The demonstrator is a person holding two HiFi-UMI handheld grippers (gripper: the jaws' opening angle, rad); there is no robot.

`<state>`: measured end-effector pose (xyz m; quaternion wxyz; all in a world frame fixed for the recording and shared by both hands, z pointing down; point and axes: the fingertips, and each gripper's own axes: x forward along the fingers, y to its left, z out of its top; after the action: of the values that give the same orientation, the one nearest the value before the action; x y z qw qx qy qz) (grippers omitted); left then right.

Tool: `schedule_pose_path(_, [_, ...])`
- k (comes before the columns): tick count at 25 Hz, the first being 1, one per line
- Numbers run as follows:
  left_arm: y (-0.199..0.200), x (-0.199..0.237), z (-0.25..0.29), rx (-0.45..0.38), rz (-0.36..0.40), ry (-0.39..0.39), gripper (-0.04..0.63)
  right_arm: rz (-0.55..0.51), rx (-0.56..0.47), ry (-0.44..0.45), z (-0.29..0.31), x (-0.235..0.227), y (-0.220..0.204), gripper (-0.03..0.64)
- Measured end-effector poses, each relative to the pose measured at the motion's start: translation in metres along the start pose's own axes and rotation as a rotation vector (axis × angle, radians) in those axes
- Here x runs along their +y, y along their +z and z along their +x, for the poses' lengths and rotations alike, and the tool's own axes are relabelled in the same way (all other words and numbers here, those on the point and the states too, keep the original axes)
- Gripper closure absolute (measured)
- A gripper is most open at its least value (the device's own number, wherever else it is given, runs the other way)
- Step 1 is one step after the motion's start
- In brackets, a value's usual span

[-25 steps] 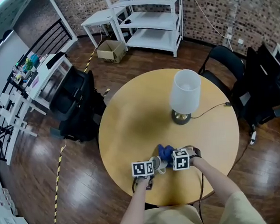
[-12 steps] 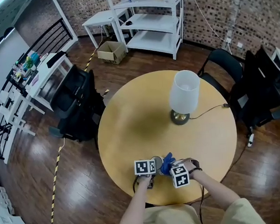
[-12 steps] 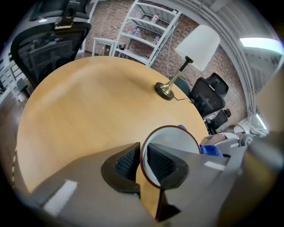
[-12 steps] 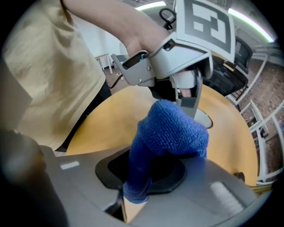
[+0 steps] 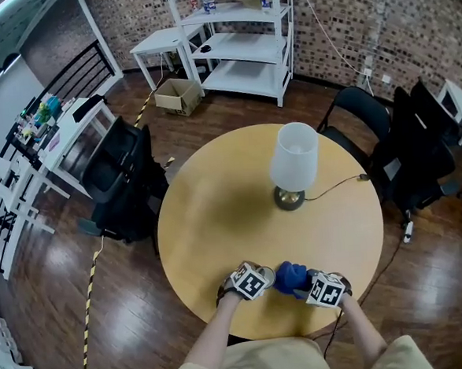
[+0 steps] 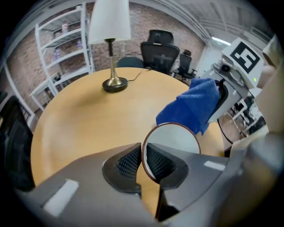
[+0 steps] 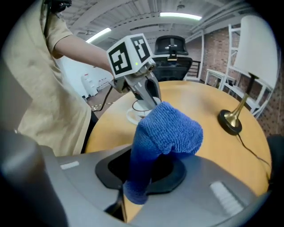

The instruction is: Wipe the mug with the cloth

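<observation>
left gripper [image 6: 143,163] and right gripper [image 7: 141,178] drawn toward table [image 5: 217,212] near edge, left pinching mug [image 6: 174,141] rim, right clamping blue cloth [image 7: 166,131]

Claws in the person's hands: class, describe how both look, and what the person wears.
Both the left claw and right claw have smooth grey bodies with black textured pads. Each carries a white cube printed with black square markers. The person wears a beige short-sleeved shirt.
</observation>
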<state>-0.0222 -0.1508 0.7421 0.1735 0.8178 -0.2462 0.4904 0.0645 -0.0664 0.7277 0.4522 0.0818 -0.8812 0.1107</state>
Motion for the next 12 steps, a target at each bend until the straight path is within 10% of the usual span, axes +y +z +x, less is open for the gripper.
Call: schedule_pose_path(12, [0.017,-0.032,0.019,0.077,0.330,0.001,0.566,0.056,0.059,-0.104,-0.053,-0.019,-0.016,0.538])
